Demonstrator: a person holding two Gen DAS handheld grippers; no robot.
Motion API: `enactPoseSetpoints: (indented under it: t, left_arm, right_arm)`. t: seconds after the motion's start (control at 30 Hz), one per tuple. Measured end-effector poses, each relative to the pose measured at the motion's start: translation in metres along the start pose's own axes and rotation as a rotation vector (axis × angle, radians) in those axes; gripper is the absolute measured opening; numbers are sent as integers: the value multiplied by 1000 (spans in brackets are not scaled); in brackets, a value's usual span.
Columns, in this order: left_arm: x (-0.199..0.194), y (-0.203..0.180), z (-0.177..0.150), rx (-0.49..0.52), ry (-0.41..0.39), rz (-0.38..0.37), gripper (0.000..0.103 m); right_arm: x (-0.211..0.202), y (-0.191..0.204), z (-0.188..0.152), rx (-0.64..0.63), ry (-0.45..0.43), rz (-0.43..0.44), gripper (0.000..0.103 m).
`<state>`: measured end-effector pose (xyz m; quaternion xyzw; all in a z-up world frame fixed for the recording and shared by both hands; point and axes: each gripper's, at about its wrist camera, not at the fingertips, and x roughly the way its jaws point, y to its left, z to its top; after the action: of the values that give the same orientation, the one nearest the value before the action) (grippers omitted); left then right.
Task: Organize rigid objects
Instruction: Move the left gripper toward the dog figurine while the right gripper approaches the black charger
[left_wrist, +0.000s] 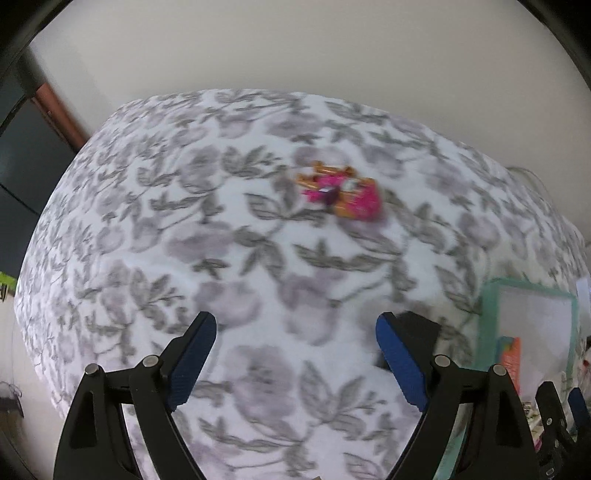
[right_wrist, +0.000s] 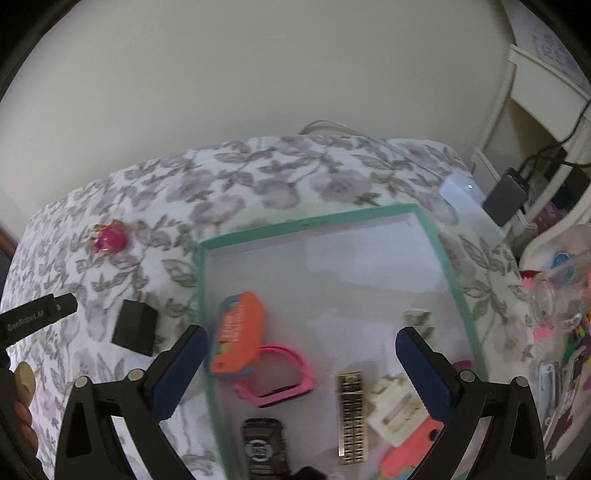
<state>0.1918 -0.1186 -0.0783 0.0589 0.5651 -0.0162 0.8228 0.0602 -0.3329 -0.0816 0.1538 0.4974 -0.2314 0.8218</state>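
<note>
Teal-rimmed tray (right_wrist: 439, 240) holds orange case (right_wrist: 236, 332); pink band (right_wrist: 291, 369).

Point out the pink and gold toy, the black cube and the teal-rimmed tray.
pink and gold toy (left_wrist: 341, 194), left wrist view, its pink middle.
black cube (right_wrist: 135, 326), right wrist view, its top face.
teal-rimmed tray (right_wrist: 310, 223), right wrist view, its far rim.

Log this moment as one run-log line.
left gripper: open, empty, over bedspread | right gripper: open, empty, over tray | outside tray: pink toy, black block | tray: partly filled
</note>
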Motion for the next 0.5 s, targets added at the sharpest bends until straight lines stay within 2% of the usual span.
enactPoseSetpoints:
  t: [0.5]
  left_arm:
    - [-2, 71, 8, -99, 0, 33, 89]
  right_arm:
    - [-13, 80, -4, -90, -36, 109, 103]
